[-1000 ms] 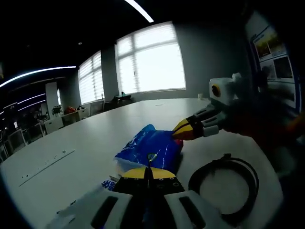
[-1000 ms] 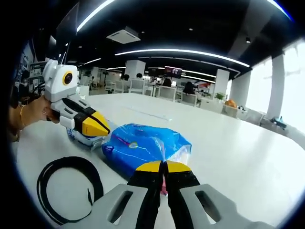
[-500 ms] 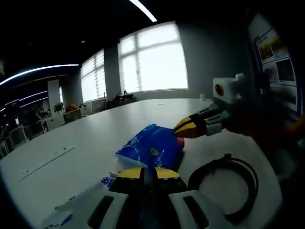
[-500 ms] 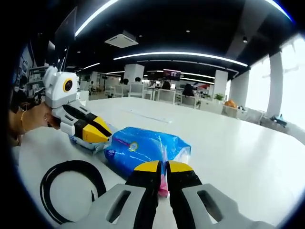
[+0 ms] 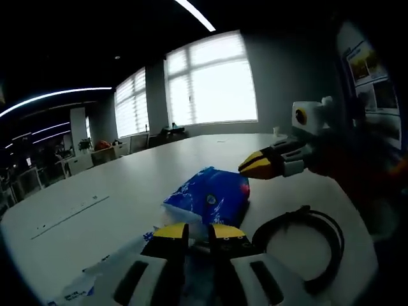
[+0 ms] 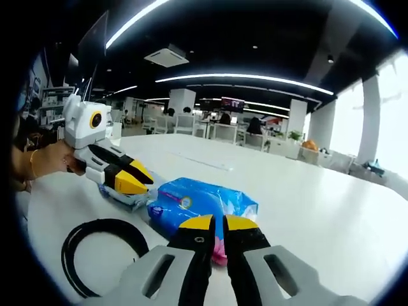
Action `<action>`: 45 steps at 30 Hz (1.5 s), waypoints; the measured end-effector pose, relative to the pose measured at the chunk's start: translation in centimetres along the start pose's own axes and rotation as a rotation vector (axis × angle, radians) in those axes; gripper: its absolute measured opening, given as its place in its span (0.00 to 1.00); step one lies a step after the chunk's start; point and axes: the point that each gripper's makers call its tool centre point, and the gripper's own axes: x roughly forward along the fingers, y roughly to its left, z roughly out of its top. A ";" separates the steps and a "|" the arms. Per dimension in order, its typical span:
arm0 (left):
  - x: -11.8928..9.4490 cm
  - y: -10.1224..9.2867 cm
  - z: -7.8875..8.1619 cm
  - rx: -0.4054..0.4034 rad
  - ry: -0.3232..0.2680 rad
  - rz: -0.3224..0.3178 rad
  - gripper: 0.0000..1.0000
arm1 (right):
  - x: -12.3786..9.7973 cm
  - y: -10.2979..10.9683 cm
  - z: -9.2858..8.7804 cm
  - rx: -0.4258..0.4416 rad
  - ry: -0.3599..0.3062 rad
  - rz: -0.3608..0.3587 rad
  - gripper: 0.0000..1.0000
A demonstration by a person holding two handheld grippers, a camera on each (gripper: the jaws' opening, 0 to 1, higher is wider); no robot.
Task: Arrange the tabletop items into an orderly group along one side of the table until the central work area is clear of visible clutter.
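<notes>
A blue packet (image 5: 210, 197) (image 6: 204, 201) with a pink end lies flat on the white table (image 5: 121, 191). My right gripper (image 6: 218, 224) hovers just behind that pink end, jaws parted by a narrow gap and holding nothing. It enters the left gripper view from the right (image 5: 247, 169), slightly above the packet. My left gripper (image 5: 198, 233) is open over a clear blue-printed wrapper (image 5: 95, 284). In the right gripper view the left gripper (image 6: 141, 180) stands over that wrapper (image 6: 124, 197), jaws apart, held by a person's hand (image 6: 44, 159).
A coiled black cable (image 5: 306, 245) (image 6: 105, 252) lies on the table close to both packets, near the table's edge. The white table (image 6: 319, 210) stretches away beyond the blue packet. Office desks and chairs stand far off.
Both grippers went from shut to open. The left let go of the clear wrapper, the right released the blue packet's pink end, and both drew back a little.
</notes>
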 end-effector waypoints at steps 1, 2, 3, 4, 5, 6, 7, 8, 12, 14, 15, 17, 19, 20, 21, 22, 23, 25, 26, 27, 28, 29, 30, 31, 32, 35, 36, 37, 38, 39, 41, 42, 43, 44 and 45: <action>-0.1 -0.1 0.0 0.007 0.002 0.003 0.14 | 0.0 0.0 0.0 0.001 0.000 0.002 0.04; -0.3 -0.2 -0.1 0.013 0.003 0.005 0.15 | 0.0 0.1 -0.1 0.004 0.002 0.009 0.04; -0.4 -0.2 -0.1 0.013 0.003 0.007 0.16 | 0.0 0.1 -0.1 0.004 0.004 0.011 0.04; -0.5 -0.2 -0.1 0.013 0.002 0.007 0.17 | 0.0 0.2 -0.2 0.001 0.006 0.010 0.05; -0.7 -0.2 -0.1 0.005 -0.002 0.006 0.18 | -0.1 0.2 -0.4 0.002 0.005 0.007 0.06; -0.8 -0.2 -0.2 0.007 -0.001 0.010 0.19 | -0.1 0.3 -0.3 0.006 -0.004 0.005 0.06; -1.0 -0.2 -0.3 0.009 -0.001 0.014 0.19 | -0.2 0.3 -0.3 0.011 -0.013 0.002 0.07; -1.2 0.0 -0.5 0.018 0.003 0.026 0.19 | -0.3 0.5 -0.3 0.015 -0.019 0.004 0.07; -1.9 0.5 -0.8 0.004 0.002 0.039 0.21 | -0.5 0.9 -0.4 0.026 -0.029 0.007 0.10; -2.4 0.8 -0.9 -0.012 0.001 0.052 0.23 | -0.6 1.1 -0.4 0.026 -0.034 0.009 0.12; -2.8 0.9 -0.8 -0.025 -0.004 0.063 0.24 | -0.7 1.2 -0.2 0.025 -0.042 0.011 0.12; -3.3 1.0 -0.7 -0.022 -0.010 0.074 0.26 | -0.8 1.4 0.0 0.027 -0.052 0.018 0.13; -3.8 0.9 -0.6 -0.030 -0.017 0.078 0.27 | -0.9 1.7 0.3 0.032 -0.061 0.025 0.14; -4.0 0.8 -0.5 -0.045 -0.024 0.074 0.28 | -1.0 1.9 0.5 0.032 -0.067 0.027 0.14; -4.3 0.6 -0.3 -0.075 -0.041 0.068 0.28 | -1.0 2.0 0.6 0.032 -0.072 0.030 0.16; -4.4 0.5 -0.1 -0.096 -0.053 0.062 0.28 | -1.0 2.1 0.7 0.033 -0.074 0.034 0.17; -4.9 0.5 0.1 -0.101 -0.063 0.059 0.28 | -1.0 2.4 1.0 0.044 -0.082 0.050 0.18; -5.3 0.5 0.3 -0.113 -0.074 0.063 0.29 | -0.9 2.8 1.2 0.048 -0.089 0.061 0.20; -5.6 0.4 0.4 -0.115 -0.079 0.062 0.30 | -0.9 3.0 1.4 0.047 -0.090 0.066 0.21; -5.8 0.4 0.5 -0.116 -0.084 0.064 0.30 | -0.8 3.2 1.5 0.046 -0.093 0.069 0.21; -6.2 0.4 0.6 -0.118 -0.090 0.068 0.30 | -0.8 3.5 1.8 0.044 -0.102 0.075 0.22; -6.5 0.5 0.6 -0.111 -0.091 0.075 0.31 | -0.8 3.8 2.0 0.045 -0.107 0.083 0.23; -6.9 0.8 0.4 -0.084 -0.087 0.097 0.31 | -0.7 4.0 2.2 0.044 -0.109 0.089 0.23; -7.1 1.1 0.2 -0.054 -0.076 0.109 0.31 | -0.7 4.1 2.4 0.044 -0.112 0.092 0.24; -7.3 1.2 0.0 -0.053 -0.071 0.118 0.31 | -0.7 4.3 2.5 0.044 -0.115 0.096 0.24; -8.2 1.7 -1.0 -0.067 -0.064 0.142 0.32 | -0.5 5.4 3.0 0.038 -0.122 0.122 0.24; -8.5 1.9 -1.3 -0.074 -0.062 0.151 0.33 | -0.5 5.6 3.0 0.036 -0.122 0.126 0.24; -8.8 2.0 -1.4 -0.080 -0.063 0.155 0.34 | -0.5 5.8 3.1 0.034 -0.124 0.130 0.24; -9.0 2.0 -1.3 -0.077 -0.071 0.161 0.33 | -0.4 6.0 3.2 0.033 -0.125 0.133 0.24; -9.2 2.1 -1.2 -0.072 -0.078 0.166 0.34 | -0.4 6.1 3.2 0.032 -0.125 0.135 0.24; -10.2 2.3 -1.2 -0.060 -0.092 0.193 0.37 | -0.4 6.4 3.4 0.029 -0.129 0.143 0.24; -10.7 2.4 -1.2 -0.054 -0.094 0.207 0.38 | -0.4 6.5 3.6 0.028 -0.132 0.144 0.24; -11.2 2.6 -1.3 -0.048 -0.096 0.221 0.39 | -0.4 6.6 3.7 0.027 -0.135 0.146 0.24; -11.7 2.8 -1.3 -0.042 -0.098 0.235 0.40 | -0.5 6.7 3.8 0.026 -0.138 0.147 0.24; -12.1 3.0 -1.3 -0.036 -0.100 0.248 0.40 | -0.5 6.7 3.9 0.025 -0.141 0.149 0.24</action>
